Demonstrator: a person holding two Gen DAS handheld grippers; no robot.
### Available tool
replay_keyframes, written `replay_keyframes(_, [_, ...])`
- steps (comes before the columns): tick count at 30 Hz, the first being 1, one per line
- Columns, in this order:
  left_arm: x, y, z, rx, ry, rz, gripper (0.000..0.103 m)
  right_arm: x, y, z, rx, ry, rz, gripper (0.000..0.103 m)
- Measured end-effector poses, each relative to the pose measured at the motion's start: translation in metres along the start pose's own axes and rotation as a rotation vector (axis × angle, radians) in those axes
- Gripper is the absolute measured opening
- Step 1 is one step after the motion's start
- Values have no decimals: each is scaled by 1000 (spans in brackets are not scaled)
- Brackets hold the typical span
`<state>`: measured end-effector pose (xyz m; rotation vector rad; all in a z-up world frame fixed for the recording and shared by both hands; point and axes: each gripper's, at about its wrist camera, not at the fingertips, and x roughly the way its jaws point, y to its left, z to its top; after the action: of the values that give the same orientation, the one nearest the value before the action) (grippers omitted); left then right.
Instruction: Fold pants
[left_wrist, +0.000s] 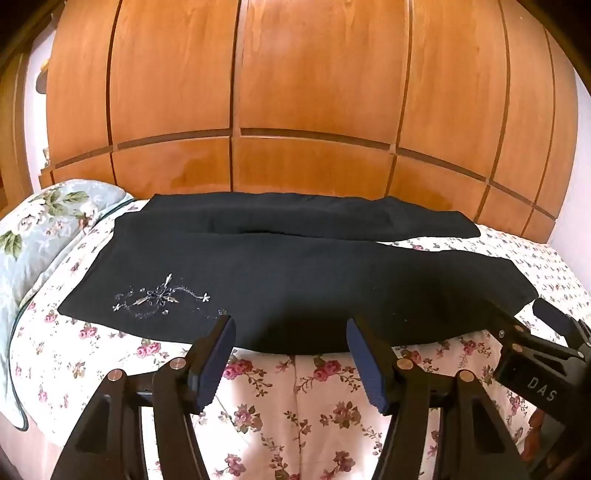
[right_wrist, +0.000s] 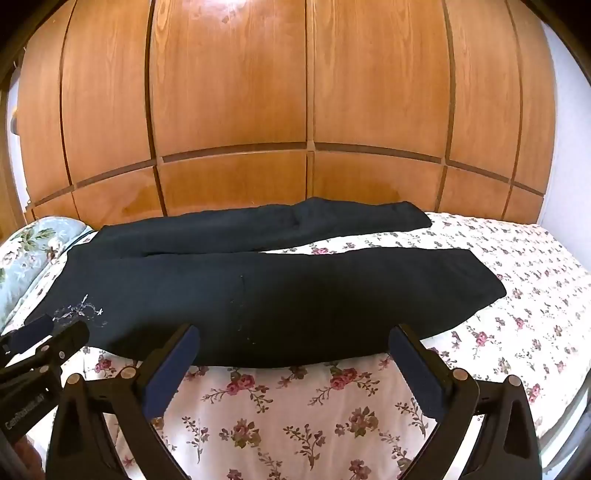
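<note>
Nearest, the left gripper (left_wrist: 290, 325) and right gripper (right_wrist: 295, 334) hover with fingers spread wide, grasping nothing, over the bedspread (right_wrist: 295, 413). Just beyond, the pants (right_wrist: 258, 295) lie flat on the bed, long axis left to right: waist by the pillow (left_wrist: 44, 221), legs pointing right. Wardrobe (right_wrist: 295, 110) behind.

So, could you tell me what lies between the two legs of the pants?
Only bare floral sheet shows between the legs of the pants, widening toward the hems; clearest in the right wrist view.
</note>
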<state>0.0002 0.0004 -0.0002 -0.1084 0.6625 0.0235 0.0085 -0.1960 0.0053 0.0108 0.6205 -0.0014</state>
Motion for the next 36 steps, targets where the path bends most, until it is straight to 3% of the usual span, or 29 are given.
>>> replay_keyframes(12, [-1, 2, -13, 11, -5, 8, 64, 1, 0, 0, -5, 4, -15, 103])
replay_keyframes(36, [7, 6, -5, -2, 26, 17, 64, 5, -2, -2, 5, 16, -12, 103])
